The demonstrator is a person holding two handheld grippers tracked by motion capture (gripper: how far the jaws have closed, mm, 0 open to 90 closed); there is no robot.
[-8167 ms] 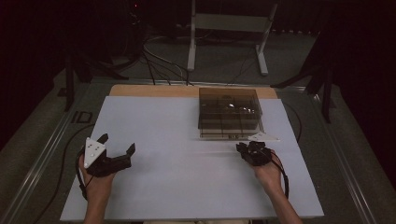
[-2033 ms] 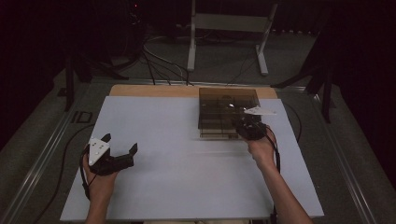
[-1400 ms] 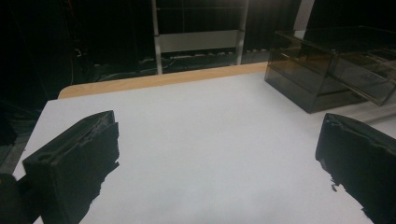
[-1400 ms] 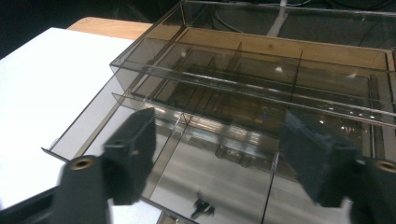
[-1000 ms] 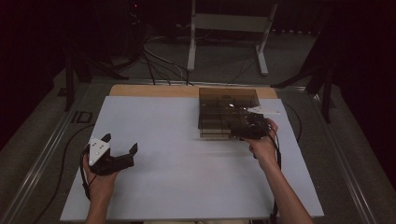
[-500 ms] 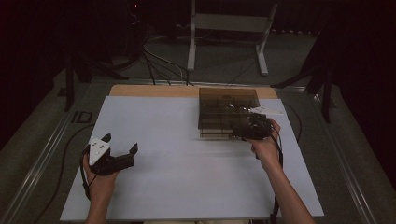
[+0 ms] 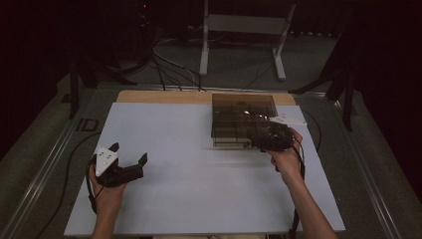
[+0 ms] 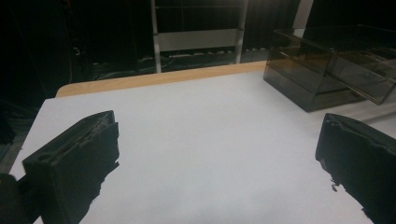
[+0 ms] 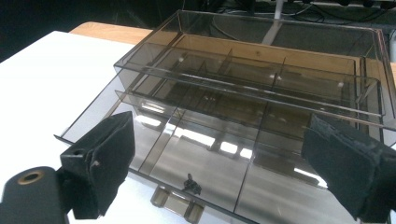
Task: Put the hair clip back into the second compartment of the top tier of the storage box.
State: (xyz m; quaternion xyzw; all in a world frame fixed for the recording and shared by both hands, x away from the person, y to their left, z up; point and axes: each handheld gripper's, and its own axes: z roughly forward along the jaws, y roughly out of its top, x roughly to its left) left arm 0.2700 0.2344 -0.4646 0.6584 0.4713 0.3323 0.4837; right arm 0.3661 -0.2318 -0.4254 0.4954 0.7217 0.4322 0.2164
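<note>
- our right gripper [image 9: 219, 172] has its jaws spread wide and gripping nothing, poised either side of the small tab handle [image 9: 177, 204] at the near edge of the drawer [image 9: 196, 163]; we judge it is set to take that handle.
- the drawer sticks out of the smoked box [image 7: 243, 119], at the far right of the white board [image 7: 189, 164].
- our left gripper [image 7: 129, 157] rests near left, jaws wide, empty, out of the way.
- we read no writing or labels.
</note>
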